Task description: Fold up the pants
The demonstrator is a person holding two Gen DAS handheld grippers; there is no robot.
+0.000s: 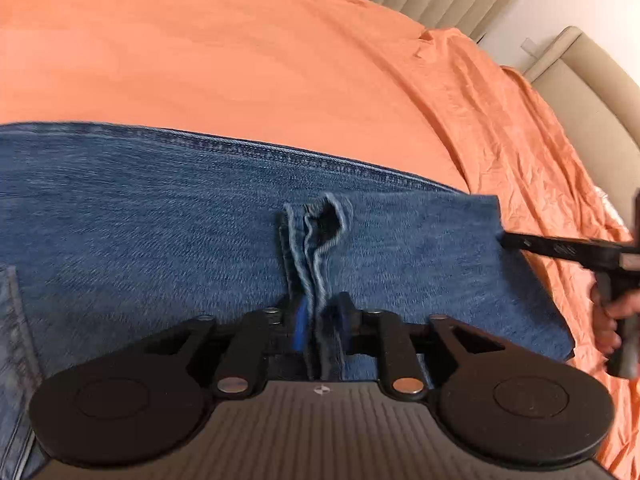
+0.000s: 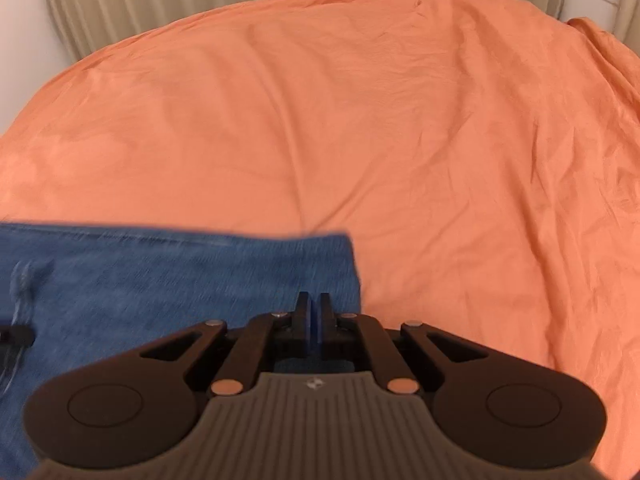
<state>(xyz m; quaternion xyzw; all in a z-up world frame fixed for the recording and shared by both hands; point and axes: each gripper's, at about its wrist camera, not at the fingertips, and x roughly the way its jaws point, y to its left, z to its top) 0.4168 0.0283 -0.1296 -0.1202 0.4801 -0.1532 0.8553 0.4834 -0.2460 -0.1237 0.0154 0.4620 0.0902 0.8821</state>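
Blue denim pants (image 1: 160,240) lie across an orange bed sheet (image 1: 240,60). My left gripper (image 1: 316,316) is shut on a bunched ridge of the denim (image 1: 316,240) that rises between its fingers. In the left wrist view my right gripper (image 1: 508,240) reaches in from the right and touches the pants' right edge. In the right wrist view my right gripper (image 2: 314,308) is shut over the near right corner of the pants (image 2: 180,280); whether cloth is pinched between the fingers cannot be told. The pants are motion-blurred there.
The orange sheet (image 2: 360,140) covers the bed beyond the pants, wrinkled toward the right. Beige curtains (image 2: 180,0) hang behind the bed. A beige padded headboard (image 1: 580,80) stands at the right, past the sheet's edge. A hand (image 1: 616,320) holds the right gripper.
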